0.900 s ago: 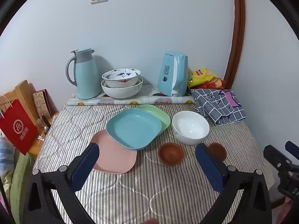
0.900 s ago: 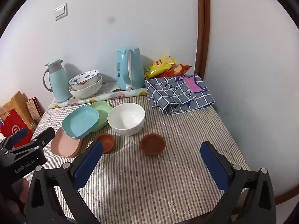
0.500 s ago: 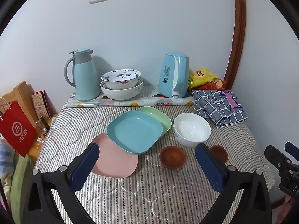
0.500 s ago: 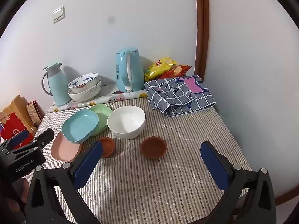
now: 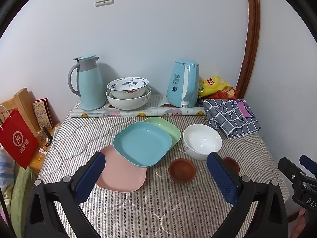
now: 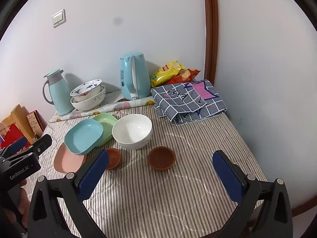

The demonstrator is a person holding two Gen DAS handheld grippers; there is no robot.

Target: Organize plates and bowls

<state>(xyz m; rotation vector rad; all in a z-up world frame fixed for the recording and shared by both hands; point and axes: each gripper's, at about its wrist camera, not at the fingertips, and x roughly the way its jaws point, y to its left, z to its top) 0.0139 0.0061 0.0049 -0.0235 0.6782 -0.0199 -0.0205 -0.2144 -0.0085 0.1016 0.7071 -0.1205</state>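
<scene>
A blue plate (image 5: pixel 141 143) lies overlapping a pink plate (image 5: pixel 120 175) and a green plate (image 5: pixel 168 128) on the striped tablecloth. A white bowl (image 5: pixel 201 140) stands to their right. Two small brown dishes (image 5: pixel 181 170) (image 5: pixel 230 163) lie in front of it; the right wrist view shows them too (image 6: pixel 161 157) (image 6: pixel 113 157). Two stacked patterned bowls (image 5: pixel 127 93) stand at the back. My left gripper (image 5: pixel 156 176) is open and empty, above the near table. My right gripper (image 6: pixel 161 173) is open and empty, near the right brown dish.
A blue thermos jug (image 5: pixel 89 83) and a blue kettle (image 5: pixel 183 86) stand at the back wall behind a rolled mat (image 5: pixel 136 113). Snack bags (image 5: pixel 216 86) and a folded checked cloth (image 5: pixel 231 117) lie at the back right. A red bag (image 5: pixel 16 138) hangs off the left.
Both grippers have drawn slightly nearer and lower toward the table; the dishes look a little larger. Nothing on the table has moved.
</scene>
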